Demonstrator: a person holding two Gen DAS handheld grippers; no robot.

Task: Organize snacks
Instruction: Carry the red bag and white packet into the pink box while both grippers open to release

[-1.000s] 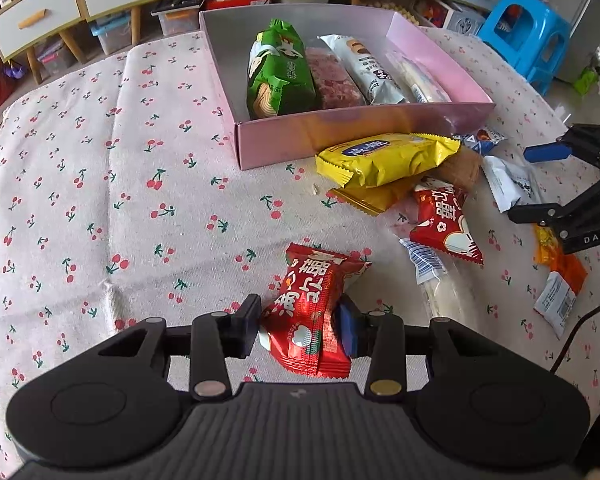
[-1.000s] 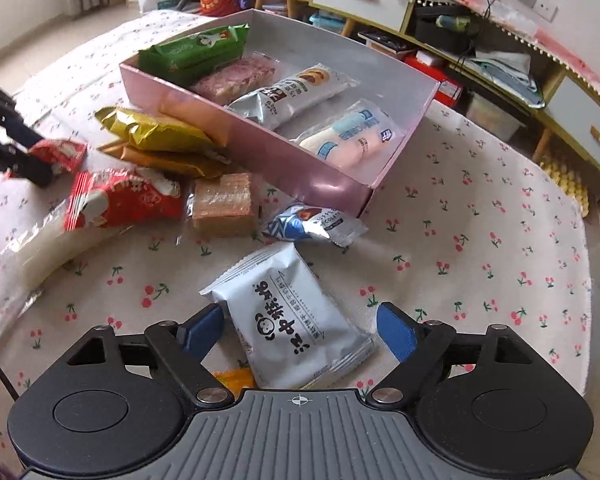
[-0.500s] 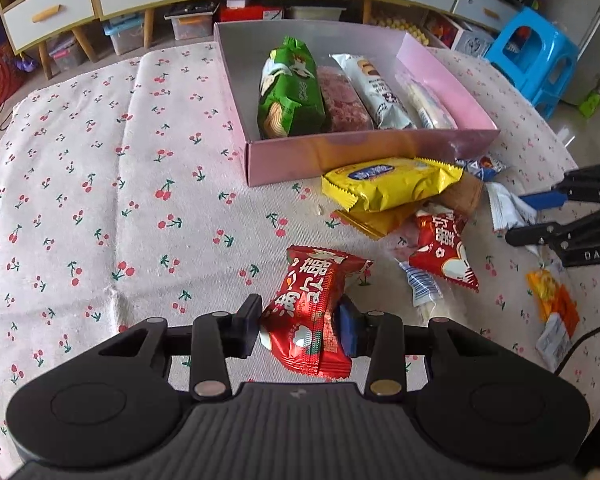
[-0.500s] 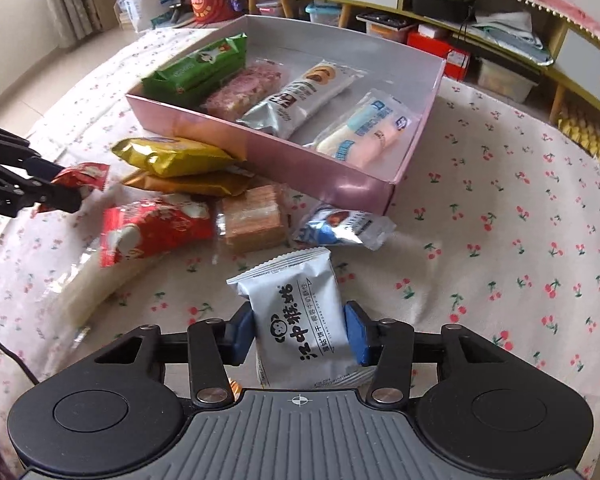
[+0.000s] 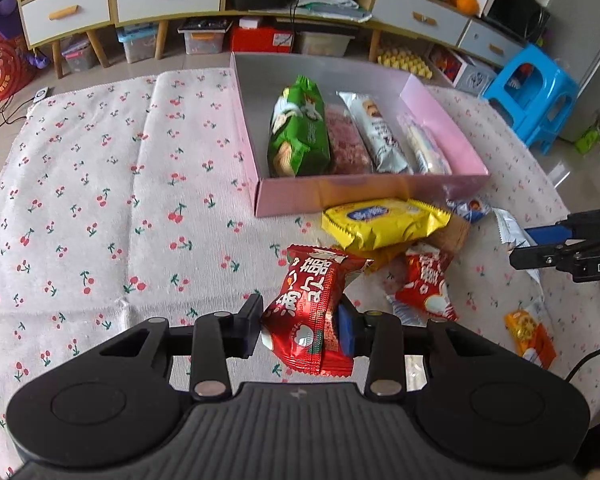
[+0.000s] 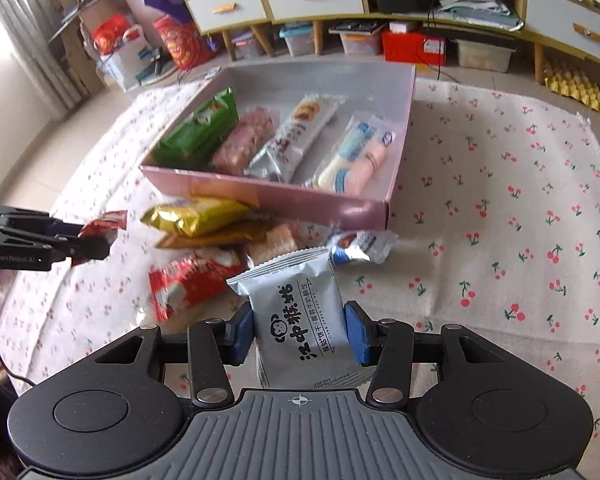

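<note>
Left wrist view: the left gripper (image 5: 300,330) pinches a red snack packet (image 5: 310,312) between its pads, and the packet hangs clear of the cherry-print tablecloth (image 5: 99,200). A second ago the same packet sat lower, against the cloth, so it has been lifted a little while the grip has barely changed. Ahead stands the pink box (image 5: 364,192), holding a green packet (image 5: 300,132), a pinkish bar, a silver packet and a pale one side by side. Just in front of the box's near wall lies a loose heap: a yellow packet (image 5: 384,222), a second red packet (image 5: 426,286) and, further right, a small orange one (image 5: 530,332). The right gripper enters at the right edge.

Right wrist view: the right gripper (image 6: 297,334) is pressed onto a silver-grey biscuit packet (image 6: 300,320), one blue pad on each side. A second ago its jaws stood wide around the packet as it lay on the cloth; they closed on it, and now the packet is raised off the table. The box (image 6: 267,194) lies straight ahead, its right-hand part still bare.

Both hands now carry a snack, so the likely next step is moving each over the box and letting go.
</note>
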